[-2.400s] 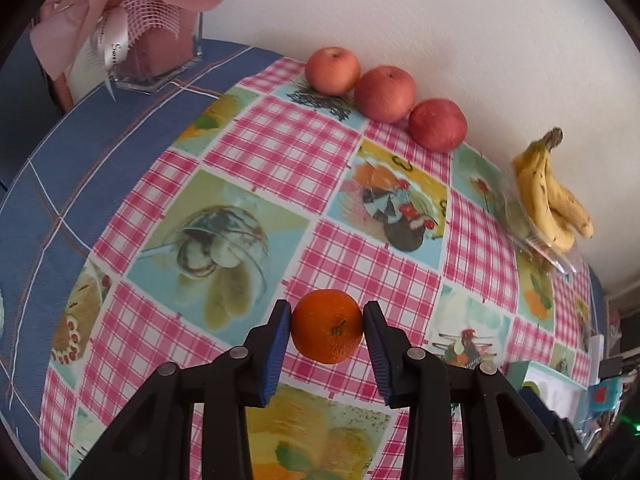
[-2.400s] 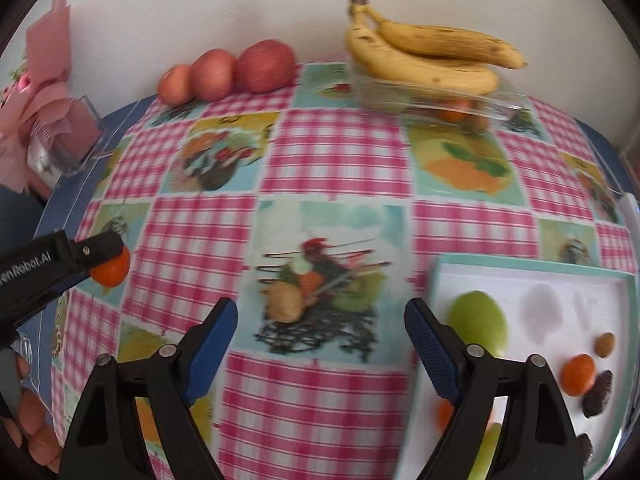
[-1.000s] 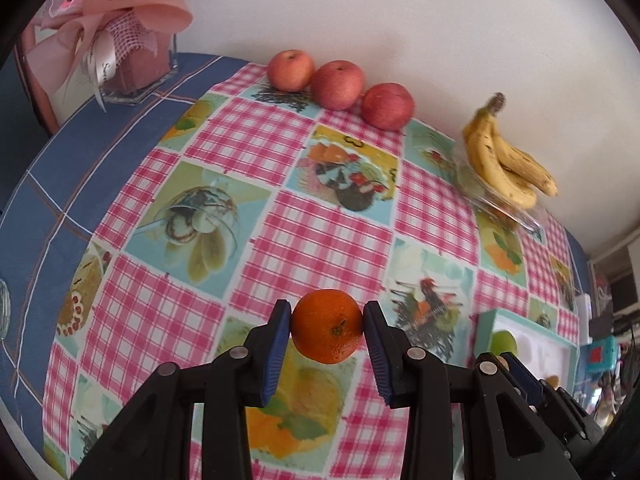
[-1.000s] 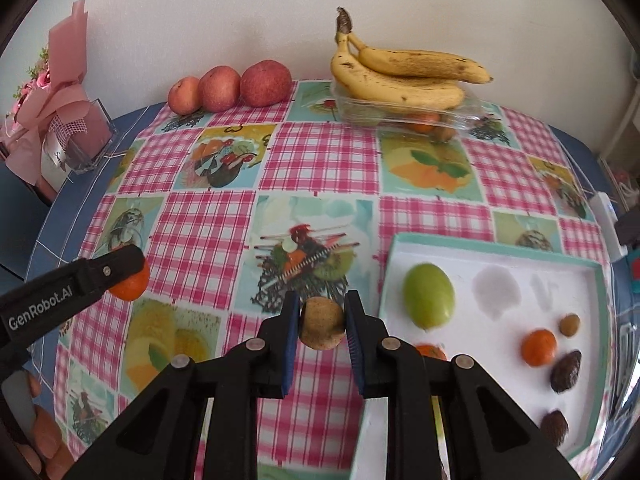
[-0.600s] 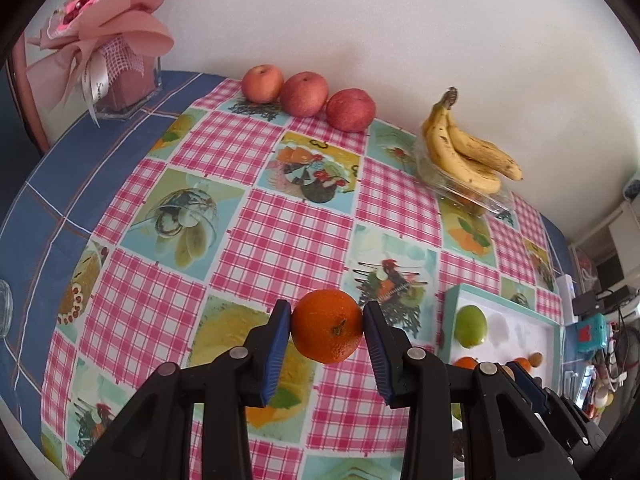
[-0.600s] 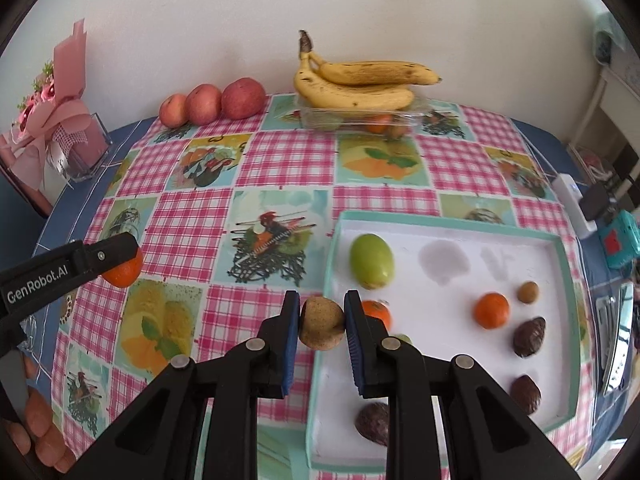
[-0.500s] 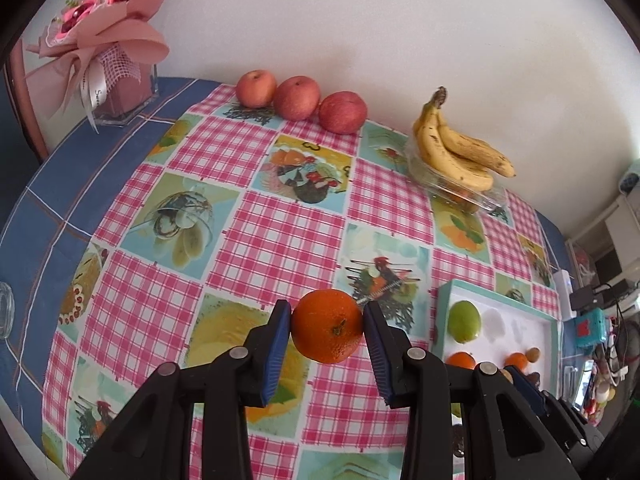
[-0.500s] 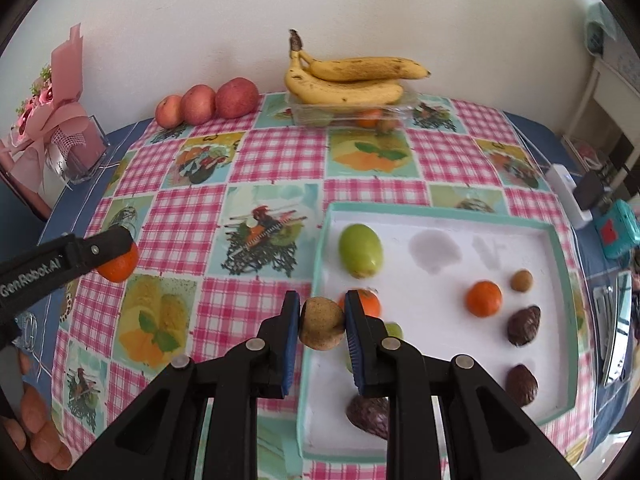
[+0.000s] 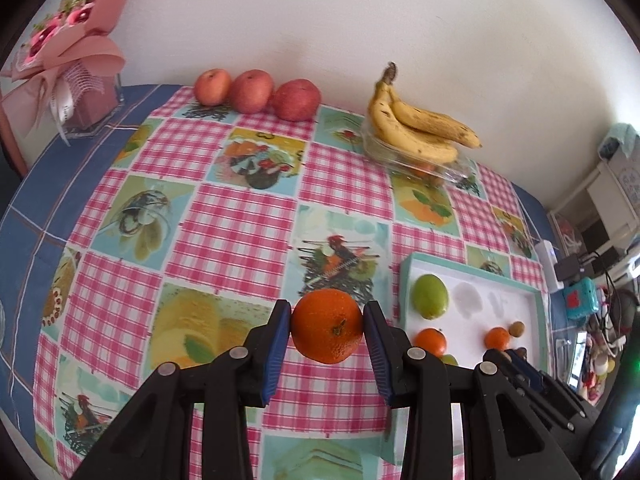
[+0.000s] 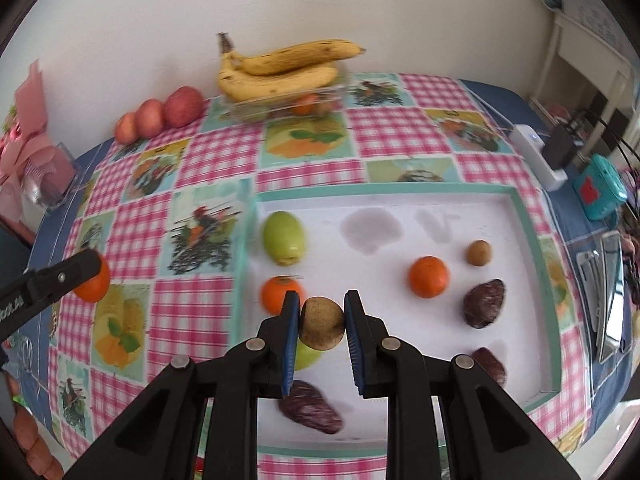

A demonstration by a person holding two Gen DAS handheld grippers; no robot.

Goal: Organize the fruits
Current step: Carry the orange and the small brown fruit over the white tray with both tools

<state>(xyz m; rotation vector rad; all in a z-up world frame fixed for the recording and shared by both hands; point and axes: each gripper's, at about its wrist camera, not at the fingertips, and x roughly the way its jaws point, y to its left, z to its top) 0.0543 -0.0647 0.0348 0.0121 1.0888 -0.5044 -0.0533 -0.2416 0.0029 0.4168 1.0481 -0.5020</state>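
My left gripper (image 9: 327, 330) is shut on an orange (image 9: 327, 331), held above the checked tablecloth just left of the white tray (image 9: 516, 284). My right gripper (image 10: 322, 322) is shut on a small brown kiwi (image 10: 322, 322) and hovers over the tray's (image 10: 532, 232) left half. In the tray lie a green fruit (image 10: 284, 238), two oranges (image 10: 428, 276), another kiwi (image 10: 478, 252) and several dark brown fruits (image 10: 484, 303). The left gripper with its orange (image 10: 94, 282) shows at the right wrist view's left edge.
Three red apples (image 9: 256, 92) line the wall. Bananas (image 9: 416, 128) rest on a clear box (image 9: 424, 166). A pink bouquet in a glass vase (image 9: 76, 76) stands far left. A power strip (image 10: 536, 152) and teal gadget (image 10: 598, 186) lie right of the tray.
The right gripper shut on the kiwi on the cloth and carried it right, over the tray. The left gripper, orange held throughout, drew back and right toward the tray.
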